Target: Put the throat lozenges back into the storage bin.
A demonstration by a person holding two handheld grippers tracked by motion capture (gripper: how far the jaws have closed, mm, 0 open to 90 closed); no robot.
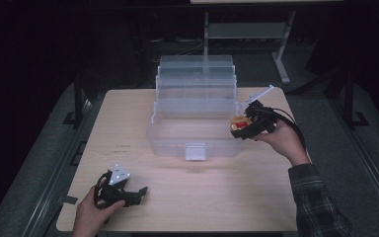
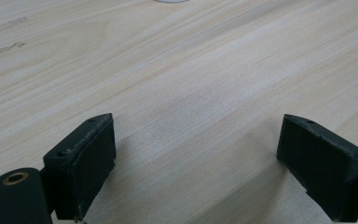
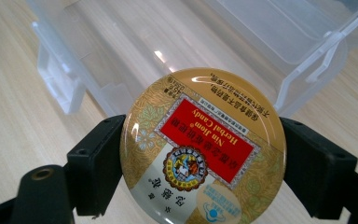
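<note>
Right tongs are closed on a round gold candy tin — one black jaw pressed against each side of its rim, lid face toward the camera, red label reading "Nin Jiom Herbal Candy" upside down in the right gripper view. In the high view the tin sits at the right end of the clear plastic organiser box, just over its right front corner; whether it touches the box wall cannot be told. The right hand comes in from the right edge of the counter.

The box stands at the middle of the counter toward the far edge, lid tiers folded back and stepped upward, lower bin open with a latch tab on its front wall. A clear hinge arm sticks up at its right end.

Left tongs rest low over the near left corner of the counter, well apart from the box and the tin. Jaws stand wide apart — nothing between them but bare wood grain in the left gripper view. The left hand grips the handle from the near edge.
</note>
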